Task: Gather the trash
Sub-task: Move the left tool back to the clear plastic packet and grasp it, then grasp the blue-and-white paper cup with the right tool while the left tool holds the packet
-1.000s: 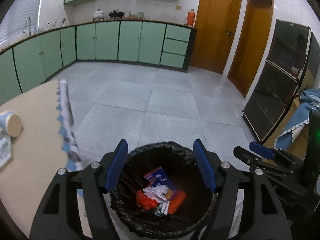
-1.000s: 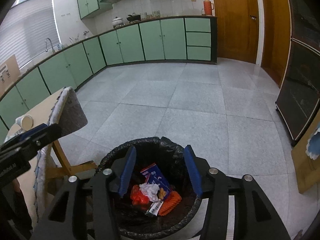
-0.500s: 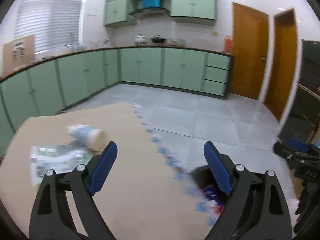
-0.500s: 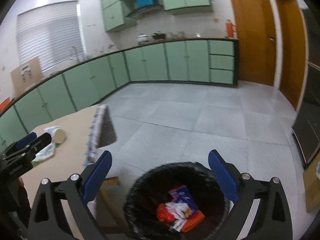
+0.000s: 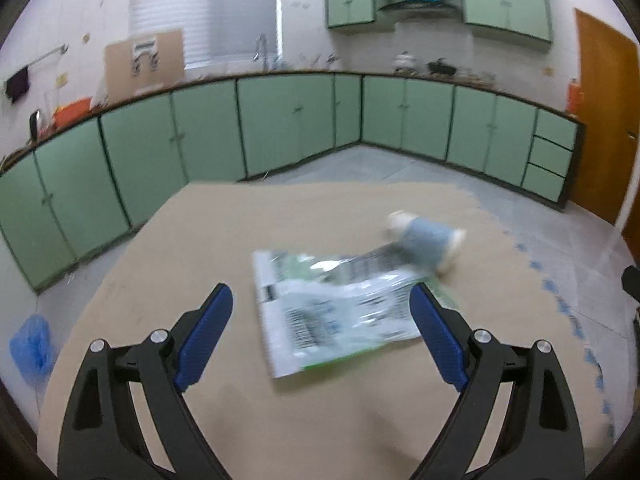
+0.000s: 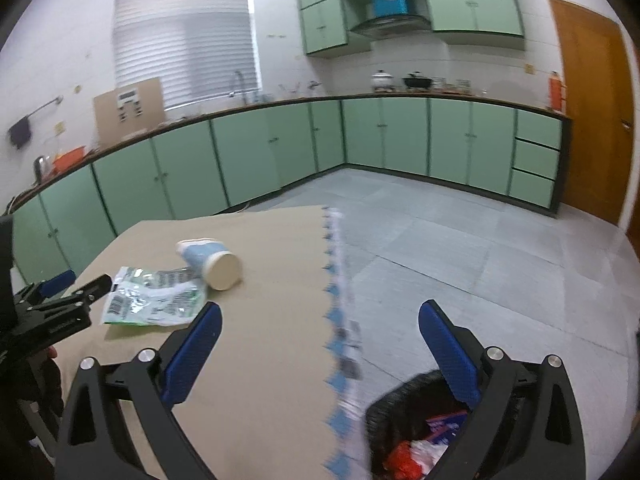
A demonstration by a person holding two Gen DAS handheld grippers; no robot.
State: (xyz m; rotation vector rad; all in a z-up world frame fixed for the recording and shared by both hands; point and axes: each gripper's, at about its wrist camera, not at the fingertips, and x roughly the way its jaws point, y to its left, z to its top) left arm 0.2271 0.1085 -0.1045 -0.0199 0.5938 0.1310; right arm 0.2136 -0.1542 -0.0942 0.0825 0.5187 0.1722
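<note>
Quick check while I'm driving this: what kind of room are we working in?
A home kitchen, most likely: green base cabinets under a long counter, a sink tap below the window, and a range hood over pots. The trash lies on a table.

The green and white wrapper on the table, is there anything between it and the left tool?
Nothing visible. The wrapper lies flat on the bare table just ahead of the left tool, whose jaws stand open and empty. The tipped paper cup lies at the wrapper's far side, beyond it, not in the way.
</note>
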